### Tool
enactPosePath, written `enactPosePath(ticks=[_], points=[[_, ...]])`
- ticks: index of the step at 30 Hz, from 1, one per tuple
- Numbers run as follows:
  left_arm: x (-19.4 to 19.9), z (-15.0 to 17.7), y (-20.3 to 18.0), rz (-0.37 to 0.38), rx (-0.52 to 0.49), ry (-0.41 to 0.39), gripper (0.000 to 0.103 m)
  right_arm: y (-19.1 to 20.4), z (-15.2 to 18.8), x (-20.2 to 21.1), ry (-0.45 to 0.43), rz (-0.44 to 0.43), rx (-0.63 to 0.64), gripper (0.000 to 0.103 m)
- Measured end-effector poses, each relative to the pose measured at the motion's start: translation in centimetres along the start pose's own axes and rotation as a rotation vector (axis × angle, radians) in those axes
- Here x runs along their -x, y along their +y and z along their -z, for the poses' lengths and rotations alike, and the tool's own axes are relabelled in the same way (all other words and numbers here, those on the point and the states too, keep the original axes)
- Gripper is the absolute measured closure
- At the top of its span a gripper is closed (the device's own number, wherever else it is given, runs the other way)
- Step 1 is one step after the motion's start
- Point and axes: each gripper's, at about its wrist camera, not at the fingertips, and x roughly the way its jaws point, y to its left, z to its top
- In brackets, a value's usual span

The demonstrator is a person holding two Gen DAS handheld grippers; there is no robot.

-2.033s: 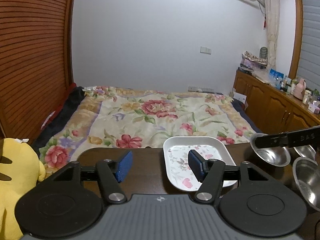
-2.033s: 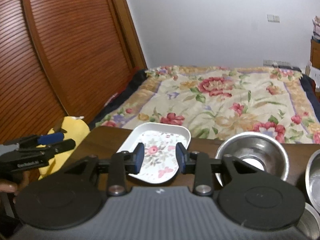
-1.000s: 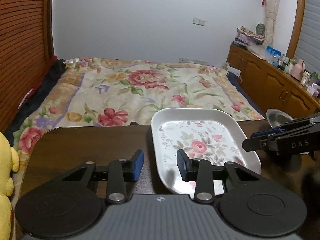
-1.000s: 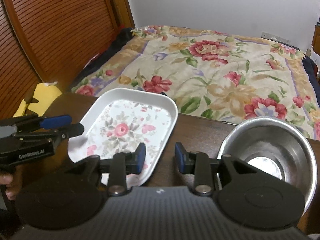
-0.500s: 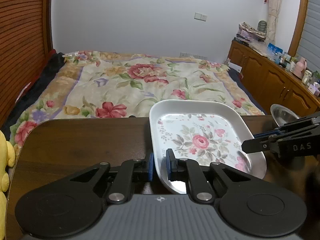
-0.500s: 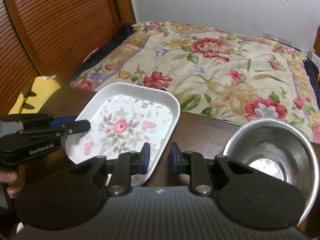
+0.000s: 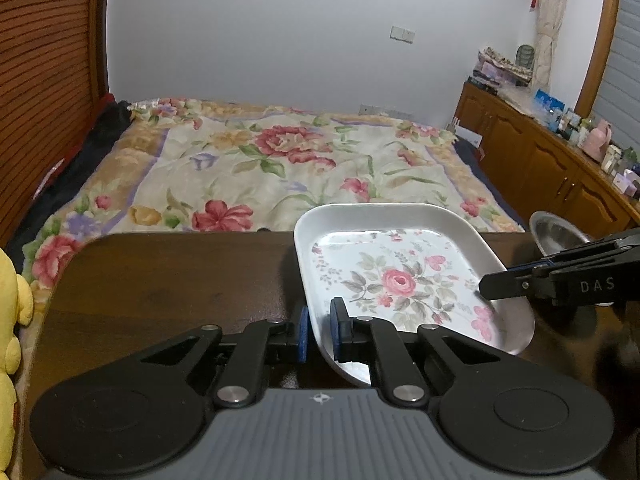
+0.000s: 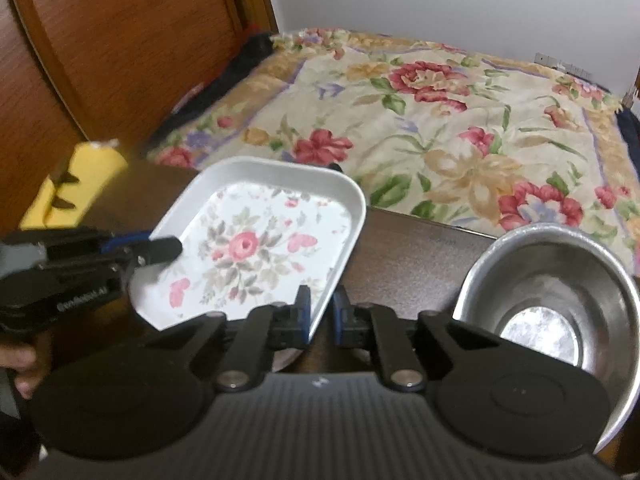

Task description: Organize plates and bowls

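White plate: a floral plate (image 7: 404, 280) with pink roses painted inside is seen on the dark wooden table (image 7: 172, 280), with its far edge close to the table's far edge.
Plate shape: it is made like a box with round corners and a raised white rim.
Left gripper: the left gripper (image 7: 319, 334) is pressed together on the near left rim of the floral plate, and the rim is pinched between its blue pads (image 7: 303, 334).
Right gripper: the right gripper (image 8: 320, 316) is pressed together on the near right rim of the same plate, and the rim is held between its blue pads (image 8: 305, 312).
Both at once: the plate is held at two sides, one gripper on each.
Plate lift: whether the plate is raised off the table cannot be told.
Steel bowl: a shiny metal bowl (image 8: 548, 280) is set on the table to the right of the plate, apart from it, open side up.
Hand: part of a hand (image 8: 20, 364) is seen under the left gripper in the right wrist view.
Bed: a bed with a flowery cover (image 7: 280, 168) is seen past the table.
Yellow toy: a yellow soft toy (image 7: 10, 320) is seen by the left side of the table.
Cabinet: a brown wooden cabinet (image 7: 540, 164) with small things on top is seen along the right wall.
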Motion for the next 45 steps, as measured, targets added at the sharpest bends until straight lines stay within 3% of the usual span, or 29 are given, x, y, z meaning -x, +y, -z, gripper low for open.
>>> enactPosePath(ticks=[12,24,32,45], points=[[5.2,-1.1,-2.0,-0.011,-0.035,-0.089,0.09,0.0,0.4,4.0,-0.116,-0.046,-0.03,0.09],[11.8,-0.2,-4.8,-0.018,-0.059,-0.17,0.09,0.9,1.9,9.1,-0.201,-0.057,-0.019,0.09],[15.3,1.8,-5.9,-0.028,-0.064,-0.189,0.09,1.3,3.9,12.3,-0.242,-0.102,-0.024,0.091],[16.9,4.7,-6.0,-0.003,-0.045,-0.178,0.09,1.8,6.7,13.1,-0.244,-0.138,-0.017,0.091]])
